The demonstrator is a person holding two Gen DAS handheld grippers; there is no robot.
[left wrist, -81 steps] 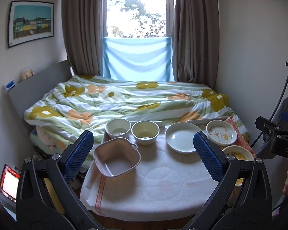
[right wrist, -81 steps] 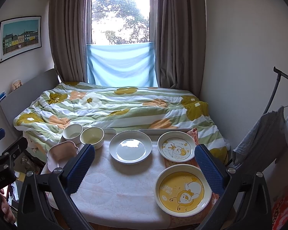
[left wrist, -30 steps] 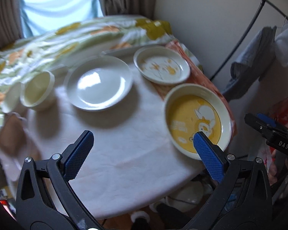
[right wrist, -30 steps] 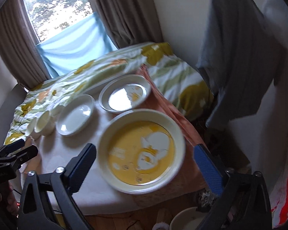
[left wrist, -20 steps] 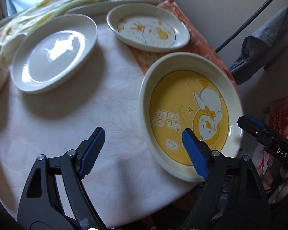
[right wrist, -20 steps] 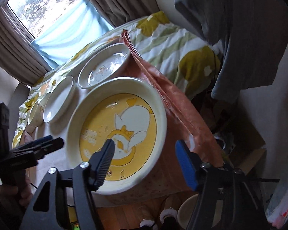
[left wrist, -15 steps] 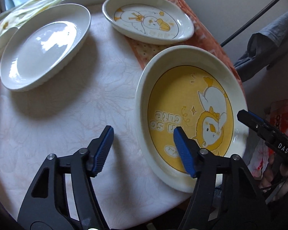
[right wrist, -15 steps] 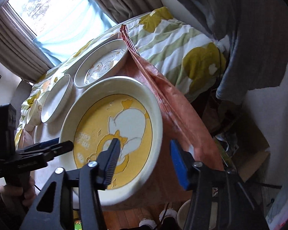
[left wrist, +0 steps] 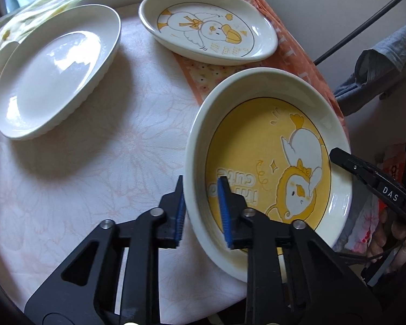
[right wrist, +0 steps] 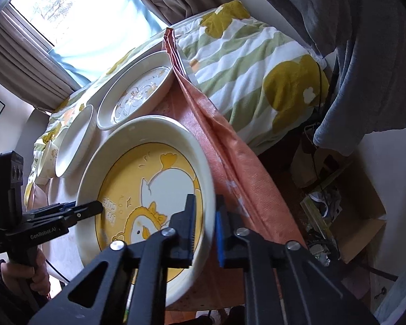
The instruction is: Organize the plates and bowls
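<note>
Barely begun: left gripper [left wrist: 201,211] and right gripper [right wrist: 205,223] have just clamped the yellow duck plate [left wrist: 268,159]'s rim; other dishes unstacked.

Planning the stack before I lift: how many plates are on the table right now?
3. The yellow duck plate is nearest, its rim clamped on both sides. The white duck plate sits behind it on the orange cloth. The plain white plate lies left. Bowls are mostly out of frame.

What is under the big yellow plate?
The yellow plate partly rests on an orange cloth and the white tablecloth. What lies beneath its centre is covered.
</note>
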